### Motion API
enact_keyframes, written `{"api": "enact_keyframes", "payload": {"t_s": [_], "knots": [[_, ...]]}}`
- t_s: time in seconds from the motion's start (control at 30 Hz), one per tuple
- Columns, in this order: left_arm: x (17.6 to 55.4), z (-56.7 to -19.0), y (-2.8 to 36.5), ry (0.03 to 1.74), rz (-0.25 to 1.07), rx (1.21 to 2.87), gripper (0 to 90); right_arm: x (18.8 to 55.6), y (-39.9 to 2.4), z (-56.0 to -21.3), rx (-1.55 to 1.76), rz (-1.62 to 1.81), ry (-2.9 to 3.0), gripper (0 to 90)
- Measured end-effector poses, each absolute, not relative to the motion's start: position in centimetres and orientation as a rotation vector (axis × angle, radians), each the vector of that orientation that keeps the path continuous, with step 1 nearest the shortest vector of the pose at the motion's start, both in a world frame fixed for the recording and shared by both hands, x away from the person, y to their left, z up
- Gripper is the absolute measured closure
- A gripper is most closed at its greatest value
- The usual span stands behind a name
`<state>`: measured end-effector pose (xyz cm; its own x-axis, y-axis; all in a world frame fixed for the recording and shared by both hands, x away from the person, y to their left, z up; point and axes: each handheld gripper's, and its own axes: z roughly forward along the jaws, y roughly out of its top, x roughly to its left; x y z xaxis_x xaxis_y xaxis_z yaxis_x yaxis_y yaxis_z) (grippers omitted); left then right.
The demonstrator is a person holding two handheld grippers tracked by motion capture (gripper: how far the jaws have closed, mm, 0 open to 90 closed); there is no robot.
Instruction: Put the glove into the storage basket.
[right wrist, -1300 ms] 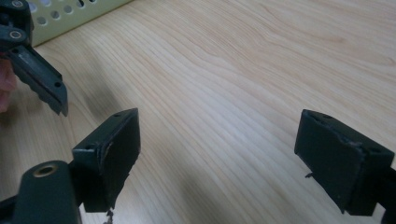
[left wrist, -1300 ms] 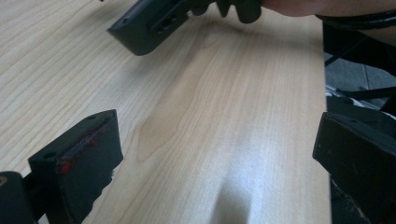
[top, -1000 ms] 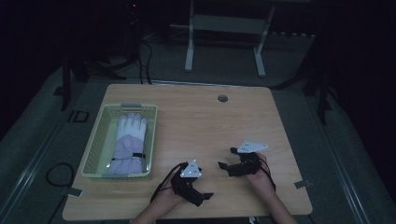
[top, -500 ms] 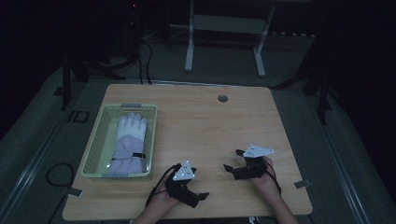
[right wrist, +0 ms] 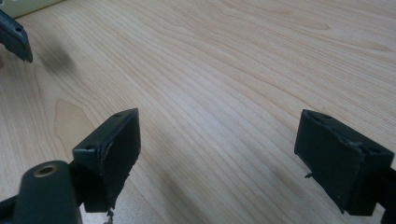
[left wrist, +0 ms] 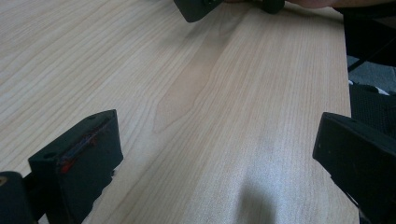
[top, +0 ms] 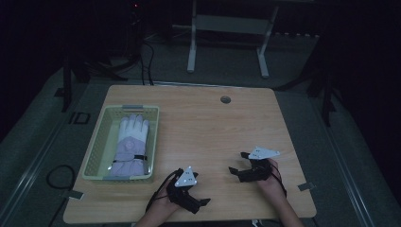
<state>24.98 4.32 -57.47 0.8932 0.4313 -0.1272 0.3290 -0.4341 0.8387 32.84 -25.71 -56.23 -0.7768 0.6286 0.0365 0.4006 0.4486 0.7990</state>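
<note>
Both grippers rest on the table (top: 203, 123) with jaws spread wide and empty: left gripper (top: 202, 202), right gripper (top: 237, 163). The glove (top: 131, 144) lies in the basket (top: 97, 150), well off beyond the left gripper's fingers; the job looks finished.

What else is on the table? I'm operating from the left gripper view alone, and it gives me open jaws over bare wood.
Observer: A pale green basket stands on the left side of the table.
Operator: Is anything in it?
Observer: A glove, white and lilac, lies flat in it with its fingers pointing away from the person.
Operator: How is the right gripper?
Observer: The right gripper has its jaws wide apart, with nothing between them.
</note>
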Motion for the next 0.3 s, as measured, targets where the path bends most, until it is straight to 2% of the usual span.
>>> {"api": "enact_keyframes", "payload": {"t_s": [0.3], "knots": [[25.17,-57.49,4.51,0.564,0.120,2.050,1.5,32.88,-25.73,-56.24,0.891,1.229,2.435,14.7]]}}
